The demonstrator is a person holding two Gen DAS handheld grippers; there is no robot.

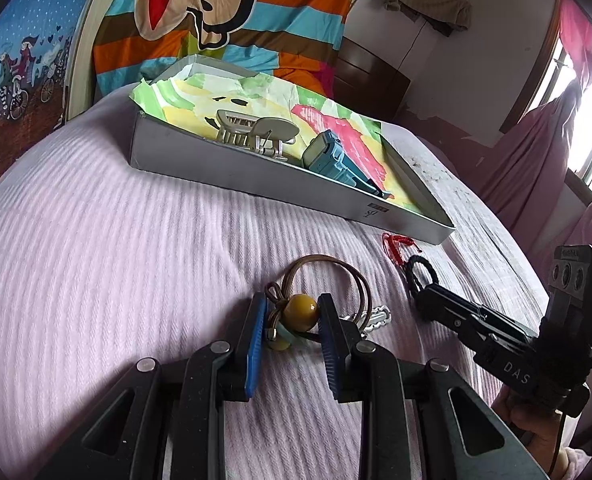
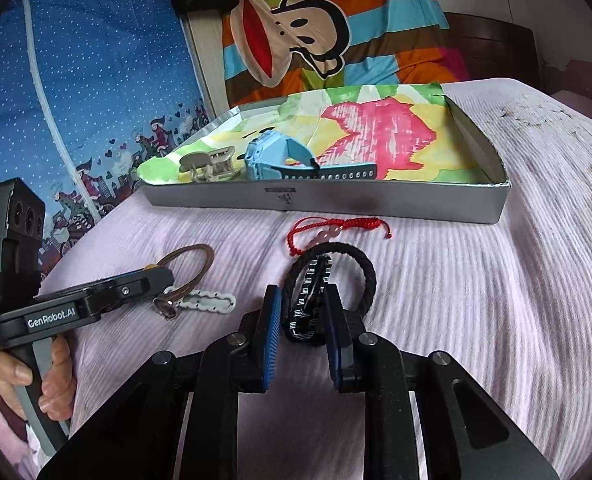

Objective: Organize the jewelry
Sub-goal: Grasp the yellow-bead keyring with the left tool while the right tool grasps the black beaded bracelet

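Left wrist view. The grey tray [image 1: 231, 176], lined with coloured paper, already holds a grey hair claw [image 1: 251, 132] and a blue watch [image 1: 336, 160]; these count as sorted. Still outside it on the pink bed cover [image 1: 95, 260] lie a brown cord hair tie with a yellow bead [image 1: 302, 306], a white clip [image 1: 376, 320], a red string bracelet [image 1: 396, 246] and a black braided band [image 1: 422, 274]. The left tool [image 1: 291, 312] is low over the cover, its blue pads partly open on either side of the bead; whether they press it cannot be told. The right tool [image 1: 428, 294] reaches in from the right, its tip at the black band.

Right wrist view. The right tool [image 2: 302, 304], lowered near the cover, has its pads narrowly apart around a black-and-white striped clip [image 2: 310, 300] that lies within the black band [image 2: 356, 276]; firm contact cannot be confirmed. The red bracelet [image 2: 336, 232] lies just beyond, near the tray wall [image 2: 336, 204]. At left, a hand [image 2: 35, 384] grips the handle of the left tool [image 2: 163, 276], held nearly level over the brown tie [image 2: 191, 260]. Judged from this layout, roughly a third of the items are placed.
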